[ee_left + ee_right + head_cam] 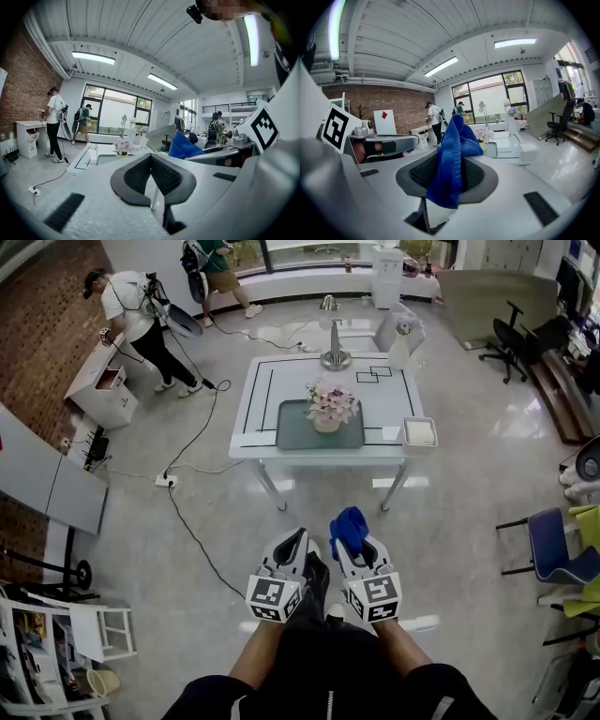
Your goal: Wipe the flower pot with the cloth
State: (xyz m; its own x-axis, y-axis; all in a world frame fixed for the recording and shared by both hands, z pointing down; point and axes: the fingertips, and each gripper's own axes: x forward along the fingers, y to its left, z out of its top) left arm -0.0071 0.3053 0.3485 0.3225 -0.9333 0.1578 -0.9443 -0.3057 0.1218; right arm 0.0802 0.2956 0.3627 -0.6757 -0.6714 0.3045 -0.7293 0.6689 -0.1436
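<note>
The right tool (449, 165) pinches a crumpled blue knitted cloth (453, 140), the left tool (150, 160) is pressed together empty, and the small pale flower pot (327, 425) stands far off on the white table (251, 413), so approach first, cloth fold leading.

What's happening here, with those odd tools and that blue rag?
A person holds a two-jaw gripper in each hand. The right gripper is clamped on a blue cloth; the left gripper is shut and empty. The flower pot sits on a grey tray on the white table, across the floor from the person. Wiping has not begun.
</note>
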